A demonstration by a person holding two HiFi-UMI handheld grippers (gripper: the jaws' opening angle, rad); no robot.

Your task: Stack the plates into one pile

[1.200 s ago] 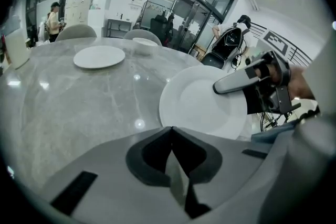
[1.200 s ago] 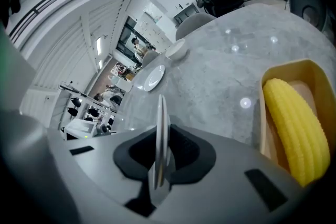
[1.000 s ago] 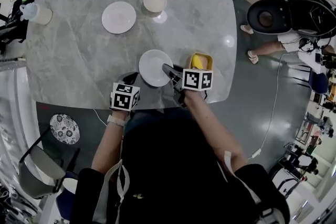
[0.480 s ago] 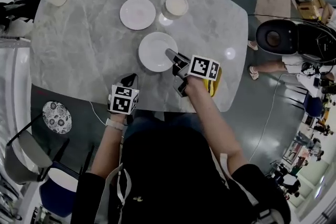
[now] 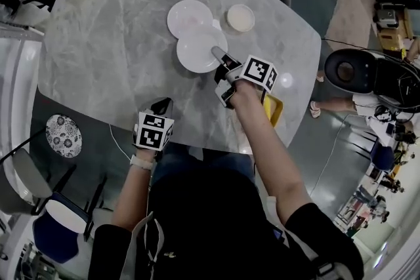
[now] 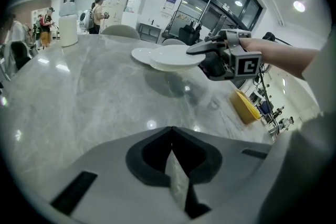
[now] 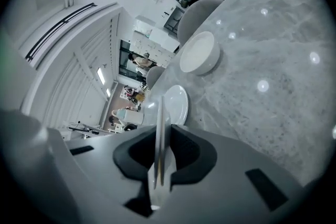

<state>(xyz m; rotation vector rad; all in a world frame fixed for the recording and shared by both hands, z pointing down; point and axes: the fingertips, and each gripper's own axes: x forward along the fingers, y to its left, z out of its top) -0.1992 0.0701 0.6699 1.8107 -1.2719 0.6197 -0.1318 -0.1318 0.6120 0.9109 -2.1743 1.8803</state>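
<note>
White plates (image 5: pixel 189 16) (image 5: pixel 195 50), two; white bowl (image 5: pixel 241 18), one; yellow container (image 5: pixel 274 109), one.

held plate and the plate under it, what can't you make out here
- Contact: in the head view the held plate overlaps the table plate. The left gripper view's low angle leaves it unclear whether they touch.
- Held plate's face: the right gripper view shows it only edge-on, clamped in the right gripper.
- Yellow object: the person's right arm covers most of it in the head view.
</note>
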